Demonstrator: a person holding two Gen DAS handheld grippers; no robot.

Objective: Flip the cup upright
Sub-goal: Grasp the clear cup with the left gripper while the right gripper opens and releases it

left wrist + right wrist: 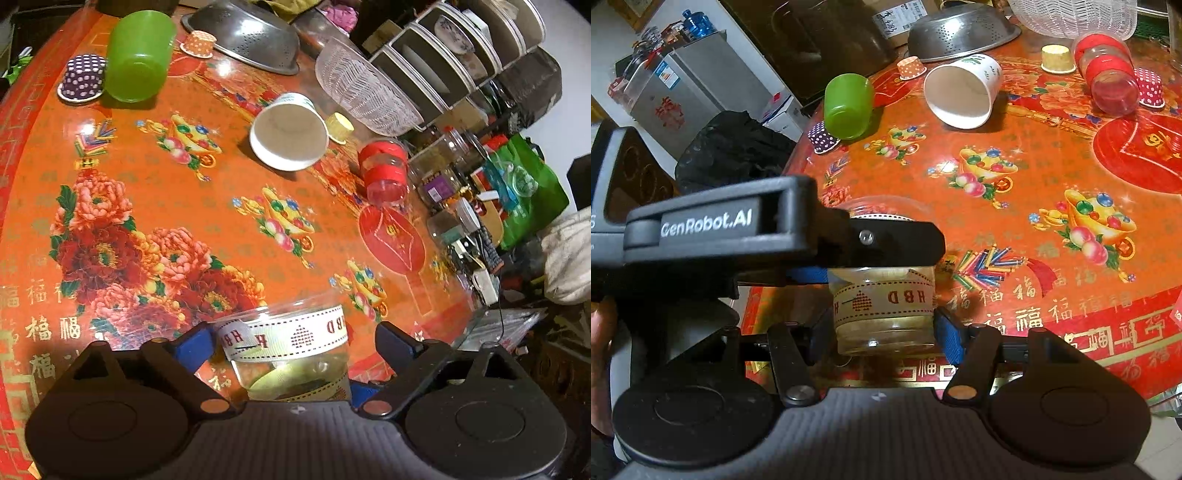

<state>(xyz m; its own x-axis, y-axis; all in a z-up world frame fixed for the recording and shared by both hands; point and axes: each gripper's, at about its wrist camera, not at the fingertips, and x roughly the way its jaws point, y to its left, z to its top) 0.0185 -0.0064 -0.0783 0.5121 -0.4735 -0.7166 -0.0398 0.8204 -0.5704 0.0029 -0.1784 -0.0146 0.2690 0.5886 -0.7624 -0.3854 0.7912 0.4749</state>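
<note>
A clear glass cup [884, 310] with a ribbon that says "HBD" stands upright near the front edge of the counter [1034, 229], which has a red and orange flower cloth. The left gripper [291, 341] has its blue fingers [197, 341] spread on both sides of the cup. I cannot tell if they touch the glass. The right gripper [884, 328] is low by the same cup, with a blue finger [947, 338] on each side, close to the glass. I cannot tell if it is squeezing.

Farther back, a white paper cup [290, 133] lies on its side with its mouth open to the cameras. A green cup [138, 55] lies tipped over near the far left edge, next to a purple dotted cup [83, 77]. A red jar [384, 171] lies on its side by the right edge. A metal strainer bowl [245, 33] sits upside down at the back.
</note>
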